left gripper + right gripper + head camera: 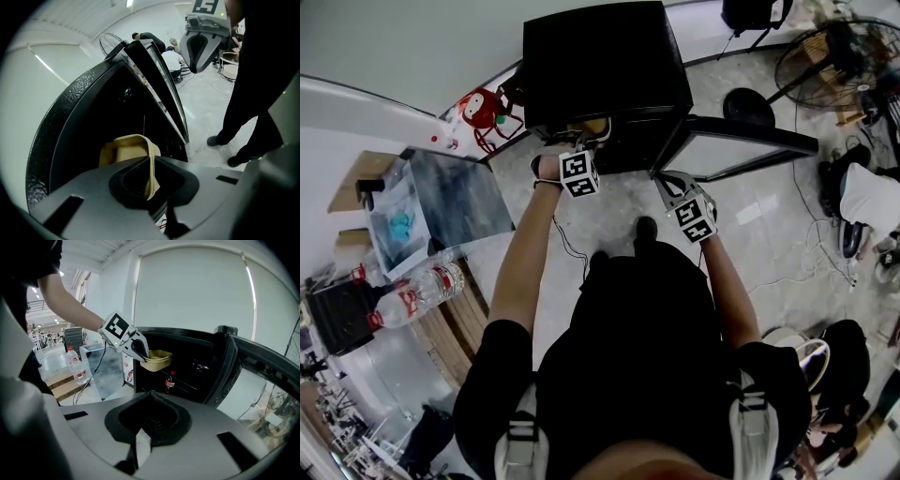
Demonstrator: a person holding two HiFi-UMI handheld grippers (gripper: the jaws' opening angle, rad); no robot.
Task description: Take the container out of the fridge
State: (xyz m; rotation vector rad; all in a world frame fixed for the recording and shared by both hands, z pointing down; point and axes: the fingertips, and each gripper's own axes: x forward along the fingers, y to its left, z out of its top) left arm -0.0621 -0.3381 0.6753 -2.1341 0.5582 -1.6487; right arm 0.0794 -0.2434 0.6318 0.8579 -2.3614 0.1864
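A black mini fridge (pixel 600 66) stands on the floor with its door (pixel 748 142) swung open to the right. My left gripper (pixel 581 150) is shut on the rim of a beige container (pixel 592 127) at the mouth of the fridge. In the left gripper view the container's wall (pixel 136 147) is pinched in my left gripper (pixel 149 176). The right gripper view shows the left gripper (pixel 139 351) holding the container (pixel 158 359) level at the upper front of the fridge (pixel 197 366). My right gripper (pixel 670 185) hangs beside the door, shut and holding nothing (pixel 149 430).
A small dark bottle with a red cap (pixel 170 380) stands on a lower shelf in the fridge. Two water bottles (pixel 417 292) lie on a bench at the left, next to a glass-topped table (pixel 445 202). A floor fan (pixel 839 61) and a seated person (pixel 872 197) are at the right.
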